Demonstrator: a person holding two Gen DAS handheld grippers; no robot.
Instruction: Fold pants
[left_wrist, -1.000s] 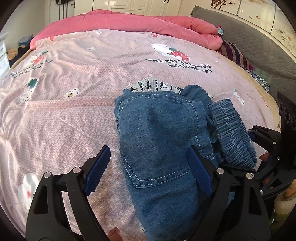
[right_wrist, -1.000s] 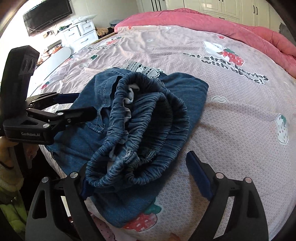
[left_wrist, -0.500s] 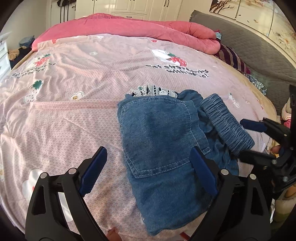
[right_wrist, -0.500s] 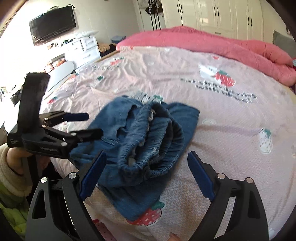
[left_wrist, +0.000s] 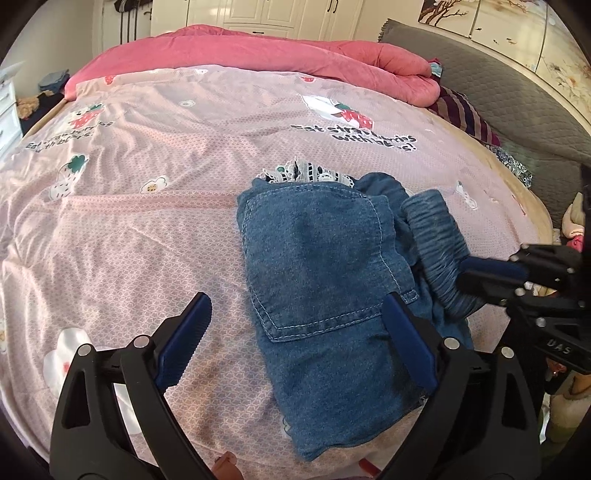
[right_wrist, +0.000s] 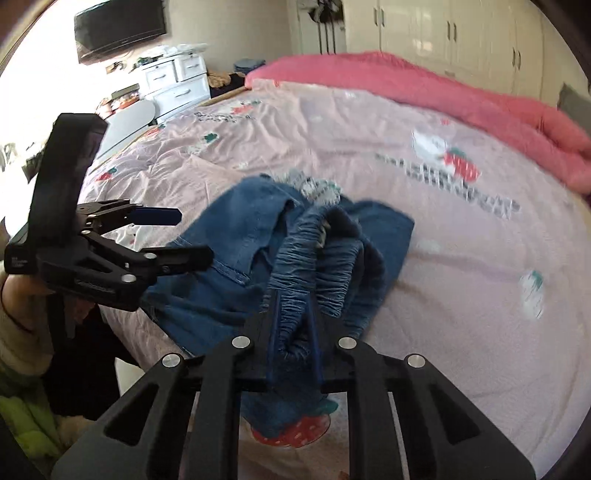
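Note:
Blue denim pants (left_wrist: 317, 258) lie bunched near the front edge of the bed, back pocket up, with white lace trim (left_wrist: 306, 171) at the far side. In the right wrist view my right gripper (right_wrist: 293, 295) is closing, and its pads pinch the gathered elastic waistband (right_wrist: 306, 266). The left wrist view shows that same gripper (left_wrist: 469, 275) at the waistband (left_wrist: 436, 236). My left gripper (left_wrist: 295, 325) hovers over the pocket side, its jaws opening wide and gripping nothing. It appears at the left in the right wrist view (right_wrist: 192, 236), held by a hand.
The pink printed bedsheet (left_wrist: 147, 221) covers the bed. A rolled pink quilt (left_wrist: 258, 48) lies along the far side. A grey headboard (left_wrist: 498, 92) and a striped pillow (left_wrist: 465, 118) are at the right. White drawers (right_wrist: 177, 85) stand beyond the bed.
My right gripper has gone from wide open to closed on the waistband and lifted it a little. My left gripper's jaws have spread slightly and stayed in place.

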